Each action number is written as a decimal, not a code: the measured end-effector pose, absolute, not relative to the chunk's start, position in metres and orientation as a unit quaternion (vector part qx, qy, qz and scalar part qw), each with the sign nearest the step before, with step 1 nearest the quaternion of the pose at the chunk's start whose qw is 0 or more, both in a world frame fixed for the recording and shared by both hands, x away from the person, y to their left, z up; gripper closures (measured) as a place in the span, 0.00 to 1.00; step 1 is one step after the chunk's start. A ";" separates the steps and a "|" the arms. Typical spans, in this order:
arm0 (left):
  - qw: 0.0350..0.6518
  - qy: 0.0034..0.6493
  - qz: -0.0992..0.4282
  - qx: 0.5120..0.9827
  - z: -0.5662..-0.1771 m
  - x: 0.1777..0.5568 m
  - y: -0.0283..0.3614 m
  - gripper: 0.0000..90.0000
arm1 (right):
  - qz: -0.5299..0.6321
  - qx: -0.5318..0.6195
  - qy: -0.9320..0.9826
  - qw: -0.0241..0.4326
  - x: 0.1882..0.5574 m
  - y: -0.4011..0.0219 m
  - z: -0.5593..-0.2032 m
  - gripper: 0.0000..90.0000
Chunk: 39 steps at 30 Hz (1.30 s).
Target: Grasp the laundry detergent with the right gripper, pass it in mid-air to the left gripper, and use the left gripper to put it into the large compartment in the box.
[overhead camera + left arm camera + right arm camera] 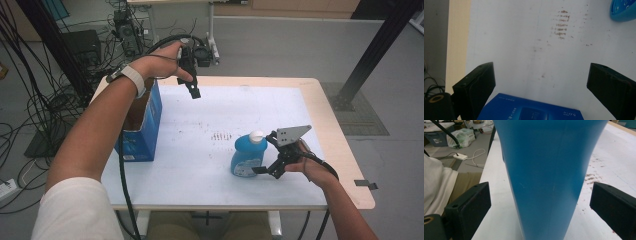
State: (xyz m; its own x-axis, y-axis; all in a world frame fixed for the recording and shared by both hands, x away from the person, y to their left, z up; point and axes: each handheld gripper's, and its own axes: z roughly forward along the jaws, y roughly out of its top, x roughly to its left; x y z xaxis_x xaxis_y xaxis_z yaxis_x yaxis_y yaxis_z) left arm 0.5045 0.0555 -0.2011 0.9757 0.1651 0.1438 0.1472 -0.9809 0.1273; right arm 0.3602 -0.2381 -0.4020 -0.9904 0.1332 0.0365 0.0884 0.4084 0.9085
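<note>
The right gripper (264, 169) stands open with the blue bottle (247, 156) between its jaws, untouched; in its own view the bottle's top and base are cut off. The left gripper (195, 92) hangs open above the blue box (530, 108), whose lower part is cut off.

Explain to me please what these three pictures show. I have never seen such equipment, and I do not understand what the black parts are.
A person sits at a white-topped table and holds a hand tool with a two-jaw claw in each hand. One picture comes from a camera above the table; the other two come from cameras riding on the tools, so the black blocks at the bottom are the jaws.

The left claw hangs open in the air over an open blue cardboard box.

The right claw is low at the table. Its jaws stand open on either side of an upright blue plastic bottle with a white cap, with gaps showing, so it does not grip the bottle. Neither claw holds anything.
</note>
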 end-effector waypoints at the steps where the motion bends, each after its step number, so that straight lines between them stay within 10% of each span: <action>1: 0.058 0.078 0.077 0.992 -0.201 0.504 0.055 0.10 | 0.540 0.066 0.839 0.021 0.360 -0.238 -0.402 0.04; 39: 0.058 0.081 0.078 0.992 -0.201 0.503 0.057 0.10 | 0.559 0.063 0.827 0.030 0.362 -0.222 -0.410 0.14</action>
